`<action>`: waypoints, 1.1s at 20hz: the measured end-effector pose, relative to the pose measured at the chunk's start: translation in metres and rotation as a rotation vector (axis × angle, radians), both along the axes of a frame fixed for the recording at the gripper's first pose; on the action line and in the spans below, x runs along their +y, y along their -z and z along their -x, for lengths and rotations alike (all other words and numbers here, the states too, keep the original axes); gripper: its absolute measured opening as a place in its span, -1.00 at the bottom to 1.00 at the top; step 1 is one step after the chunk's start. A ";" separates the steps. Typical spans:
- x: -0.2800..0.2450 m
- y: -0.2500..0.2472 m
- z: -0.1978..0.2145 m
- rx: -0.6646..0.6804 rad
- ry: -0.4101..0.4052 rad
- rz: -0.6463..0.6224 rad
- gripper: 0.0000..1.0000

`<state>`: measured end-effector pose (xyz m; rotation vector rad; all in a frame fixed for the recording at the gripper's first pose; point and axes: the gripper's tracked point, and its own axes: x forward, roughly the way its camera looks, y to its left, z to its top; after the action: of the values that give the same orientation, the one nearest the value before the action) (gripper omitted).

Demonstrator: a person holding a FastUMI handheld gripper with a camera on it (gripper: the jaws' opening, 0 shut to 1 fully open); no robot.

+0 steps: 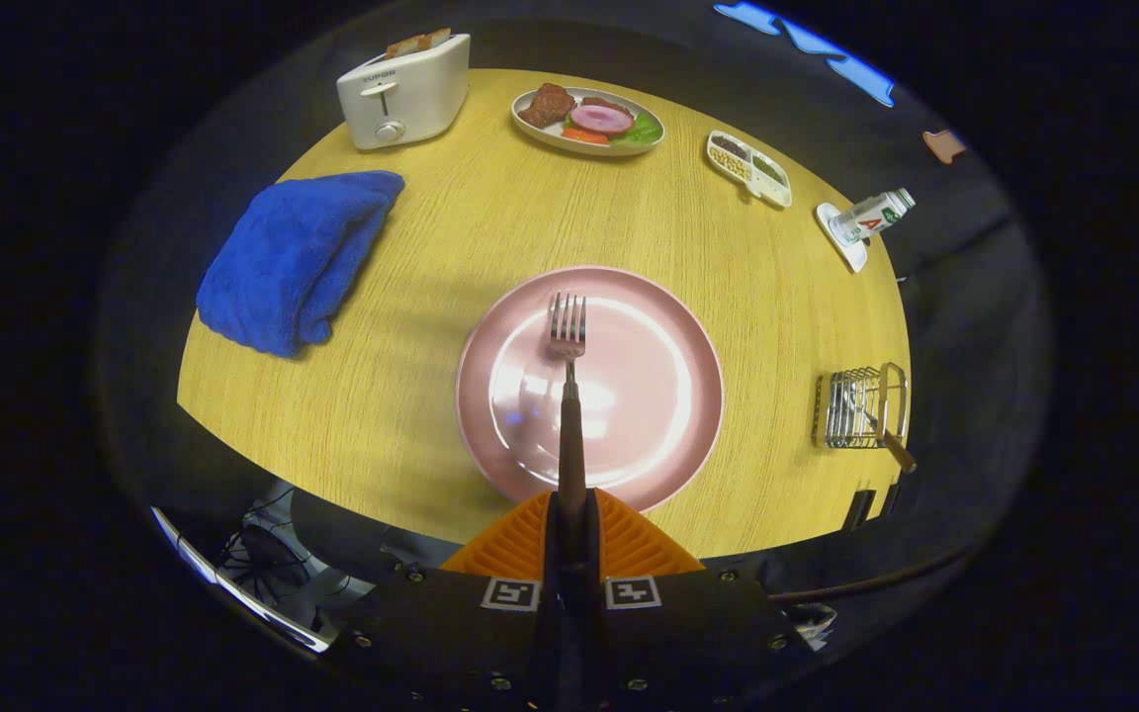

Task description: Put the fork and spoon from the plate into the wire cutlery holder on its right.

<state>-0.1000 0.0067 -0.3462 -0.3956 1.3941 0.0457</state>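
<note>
- Gripping the fork [569,396] by its handle, my gripper [570,514] has both fingers pressed shut on it, the handle running straight out ahead between them.
- The fork's long axis lies in line with the fingers: tines at the far end, over the middle of the plate [658,326], handle end clamped in the jaws.
- I judge the fork is lifted off the plate and not resting on it, though I cannot tell from this angle how high it rides.
- The holder [861,407] stands well off to the right of the plate, near the table's [431,257] right edge and apart from the plate rim.
- A wooden-handled utensil [886,435] already leans in the holder, handle poking out toward me; I take it for the spoon, but its bowl is too small to make out.
- So what matters is this: the holder lies to the right of the fork's tip, across its axis, not ahead along it.
- The coming move, as I judge it, is a sideways carry to the right, then tipping the fork so it drops in end-first.
- The risk is catching the tines on the wires or knocking the leaning handle.
</note>
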 end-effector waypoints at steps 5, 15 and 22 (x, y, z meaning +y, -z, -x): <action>-0.001 -0.023 -0.020 -0.055 0.024 0.001 -0.80; -0.078 -0.065 -0.053 -0.138 0.225 0.048 -0.80; -0.172 -0.083 -0.058 -0.161 0.454 0.102 -0.80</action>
<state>-0.0419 -0.1655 -0.2637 -0.1552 1.3012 -0.4210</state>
